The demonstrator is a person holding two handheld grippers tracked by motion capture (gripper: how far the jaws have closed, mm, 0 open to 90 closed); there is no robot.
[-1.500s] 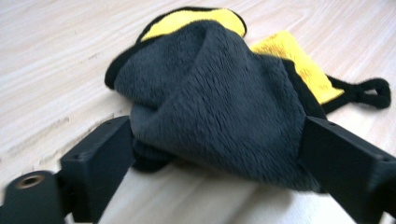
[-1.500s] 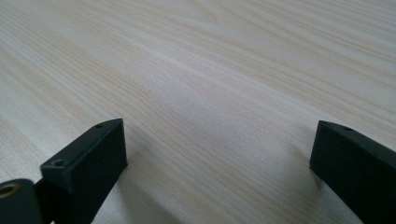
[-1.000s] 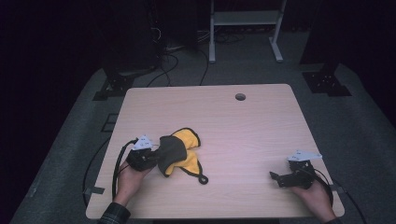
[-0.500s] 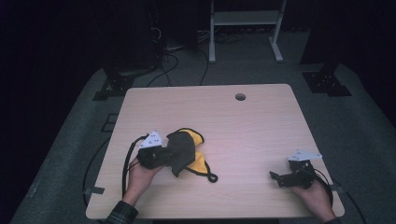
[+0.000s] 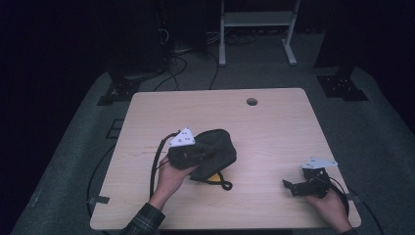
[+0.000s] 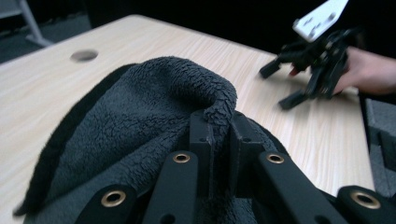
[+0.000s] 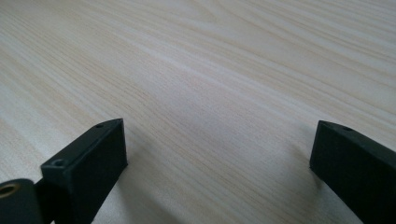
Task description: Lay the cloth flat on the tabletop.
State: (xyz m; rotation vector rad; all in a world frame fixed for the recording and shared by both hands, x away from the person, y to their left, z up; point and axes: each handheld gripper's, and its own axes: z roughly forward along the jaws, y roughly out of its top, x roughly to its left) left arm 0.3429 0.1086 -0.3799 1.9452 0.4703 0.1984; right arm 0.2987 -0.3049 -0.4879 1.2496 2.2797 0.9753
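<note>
left claw (image 6: 219, 140) pinching the dark fleece cloth (image 6: 140, 121); right claw (image 7: 217, 154) spread over the table (image 7: 210, 56).

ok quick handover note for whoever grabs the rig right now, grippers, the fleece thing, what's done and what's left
Left gripper: jaws shut on a pinched fold of the dark grey fleece cloth, holding that fold up over the table's middle left.
Right gripper: jaws open, nothing between them, resting low near the table's front right corner.
Cloth: grey side folded over, so a bit of yellow lining and a black loop show at its near edge.
Done: one fold carried across.
Left, probably: lay the fold flat, release, and tidy or fold again, with the right gripper helping if needed.
</note>
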